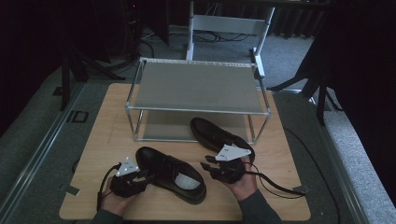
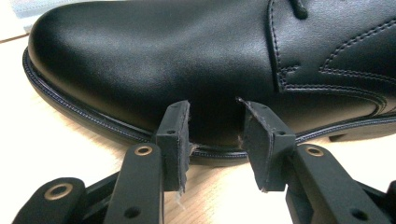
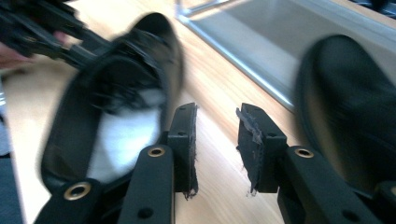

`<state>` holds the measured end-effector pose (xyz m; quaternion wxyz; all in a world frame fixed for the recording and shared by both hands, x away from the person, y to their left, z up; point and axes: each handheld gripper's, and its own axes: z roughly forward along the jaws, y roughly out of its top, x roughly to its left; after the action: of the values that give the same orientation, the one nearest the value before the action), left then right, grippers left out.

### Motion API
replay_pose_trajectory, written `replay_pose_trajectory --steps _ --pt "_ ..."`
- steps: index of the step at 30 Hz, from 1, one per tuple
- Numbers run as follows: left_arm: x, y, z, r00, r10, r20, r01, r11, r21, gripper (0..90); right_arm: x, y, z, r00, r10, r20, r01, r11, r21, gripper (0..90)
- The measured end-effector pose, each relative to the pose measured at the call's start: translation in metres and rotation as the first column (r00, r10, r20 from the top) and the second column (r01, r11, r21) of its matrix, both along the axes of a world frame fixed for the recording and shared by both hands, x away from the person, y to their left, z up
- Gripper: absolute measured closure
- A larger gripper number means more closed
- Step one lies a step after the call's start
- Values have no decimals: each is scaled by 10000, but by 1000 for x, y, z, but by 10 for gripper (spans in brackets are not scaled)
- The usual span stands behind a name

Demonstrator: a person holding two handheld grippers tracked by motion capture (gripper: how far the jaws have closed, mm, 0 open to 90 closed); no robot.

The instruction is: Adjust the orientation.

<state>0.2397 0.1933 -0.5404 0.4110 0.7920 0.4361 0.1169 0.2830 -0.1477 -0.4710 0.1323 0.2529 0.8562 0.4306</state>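
Neither black shoe is up on the shoe rack [image 1: 196, 86] yet: the near shoe [image 1: 170, 172] lies by the desk's front edge at the spread, empty left claw [image 2: 212, 135], the other shoe [image 1: 210, 133] lies half under the rack beside the spread, empty right claw [image 3: 215, 140].

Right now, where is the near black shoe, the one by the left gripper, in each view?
High view: near shoe lies bottom centre on the table, toe toward the left gripper.
Left gripper view: its toe spans the top, just beyond the open jaws.
Right gripper view: left, blurred, opening showing.
Shared landmark: the wooden tabletop.
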Motion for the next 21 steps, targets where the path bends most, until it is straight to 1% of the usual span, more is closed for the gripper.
replay_pose_trajectory --steps 1,3,5,6,10,12,13,14,15,16,17,19,21 --pt "0 0 0 10000 0 0 0 10000 0 612 0 0 0 10000 0 0 0 10000 0 658" --pt "0 0 0 10000 -4 5 4 10000 -56 612 0 13 -3 9993 343 -128 -345 9993 -134 650" --pt "-1 -1 0 10000 -3 39 4 9999 -117 612 2 21 -8 9986 443 -282 -453 9984 -338 650" --pt "-1 -2 -1 10000 8 57 -8 9999 -119 612 2 23 -9 9984 464 -313 -472 9985 -262 653" --pt "-1 -2 -1 10000 -1 41 1 9999 -145 613 4 30 -12 9955 676 -665 -693 9973 -228 653" --pt "-1 -2 -1 10000 -5 36 6 9999 -152 613 5 32 -16 9945 689 -790 -719 9968 -361 659" --pt "-1 -2 -1 10000 -6 32 6 9998 -175 613 6 33 -18 9938 720 -848 -757 9962 -420 677" --pt "-1 -2 -1 10000 -6 22 7 9998 -179 613 7 34 -21 9920 818 -961 -866 9951 -470 718" --pt "0 -3 -1 10000 23 14 -23 9998 -187 613 8 35 -22 9902 914 -1057 -960 9946 -398 781" --pt "0 -3 -1 10000 32 0 -32 9998 -211 613 7 36 -22 9890 1029 -1066 -1071 9937 -344 815" --pt "0 -3 -1 10000 -2 -36 1 9995 -303 613 7 36 -21 9907 935 -993 -981 9943 -421 841" --pt "1 -6 -2 9999 -99 -46 97 9993 -362 611 7 35 -20 9927 762 -934 -815 9952 -542 855" --pt "2 -13 -2 9996 -294 -42 293 9992 -268 604 5 32 -19 9969 591 -526 -639 9933 -962 858"
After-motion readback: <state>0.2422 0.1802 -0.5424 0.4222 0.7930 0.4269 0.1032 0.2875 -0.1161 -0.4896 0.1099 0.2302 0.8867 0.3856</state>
